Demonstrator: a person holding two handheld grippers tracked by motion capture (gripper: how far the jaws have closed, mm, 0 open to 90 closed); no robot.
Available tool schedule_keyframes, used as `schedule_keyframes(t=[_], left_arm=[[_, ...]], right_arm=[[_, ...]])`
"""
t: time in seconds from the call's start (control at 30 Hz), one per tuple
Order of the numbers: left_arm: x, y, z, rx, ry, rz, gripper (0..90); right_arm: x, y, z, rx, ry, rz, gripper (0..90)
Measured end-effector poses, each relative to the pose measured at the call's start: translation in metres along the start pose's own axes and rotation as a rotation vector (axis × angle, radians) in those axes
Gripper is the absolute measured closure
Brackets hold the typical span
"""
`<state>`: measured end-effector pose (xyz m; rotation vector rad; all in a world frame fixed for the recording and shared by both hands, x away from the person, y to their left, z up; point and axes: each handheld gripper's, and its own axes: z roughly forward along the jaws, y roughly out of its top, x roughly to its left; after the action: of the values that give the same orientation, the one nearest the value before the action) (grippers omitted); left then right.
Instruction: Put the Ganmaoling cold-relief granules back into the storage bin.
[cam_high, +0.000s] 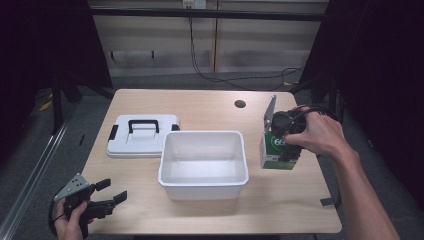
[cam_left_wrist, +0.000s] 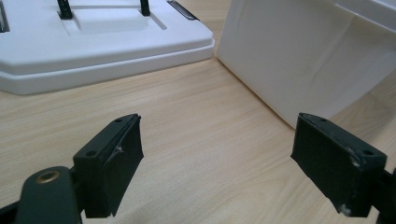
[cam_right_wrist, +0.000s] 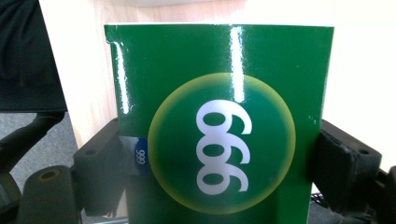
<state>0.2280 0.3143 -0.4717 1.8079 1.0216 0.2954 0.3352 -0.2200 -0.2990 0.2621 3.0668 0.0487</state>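
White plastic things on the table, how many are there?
2. An open white bin sits mid-table, and its flat lid with black handle lies just left of it, nearly touching. Nothing else white seems hidden.

boxes: one, green (cam_high: 278, 150), right of centre
tubs: one, white (cam_high: 203, 177), centre
lids: one, white (cam_high: 142, 136), left of centre
grippers: two, lower left (cam_high: 104, 196) and right (cam_high: 286, 145)

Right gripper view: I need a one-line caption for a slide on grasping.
Right gripper closed on the sides of a green box printed with "999" in a yellow-ringed circle.
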Motion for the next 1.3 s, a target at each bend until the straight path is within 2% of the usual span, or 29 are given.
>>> schedule_keyframes(t=[0.33, 0.47, 0.7, 1.3], left_arm=[[0.0, 0.0, 0.0, -0.002, 0.002, 0.0, 15.8], [0.0, 0.0, 0.0, 0.0, 0.0, 0.001, 15.8], [0.0, 0.0, 0.0, 0.002, 0.0, 0.002, 15.8], [0.0, 0.0, 0.0, -0.001, 0.0, 0.001, 15.8]], right_arm=[[0.002, 0.001, -0.016, -0.001, -0.007, 0.016, 15.8], [0.002, 0.002, -0.024, -0.023, -0.017, -0.004, 15.7], [0.003, 0.011, -0.036, -0.021, -0.022, -0.026, 15.7], [-0.001, 0.067, -0.042, -0.051, 0.007, -0.094, 15.8]])
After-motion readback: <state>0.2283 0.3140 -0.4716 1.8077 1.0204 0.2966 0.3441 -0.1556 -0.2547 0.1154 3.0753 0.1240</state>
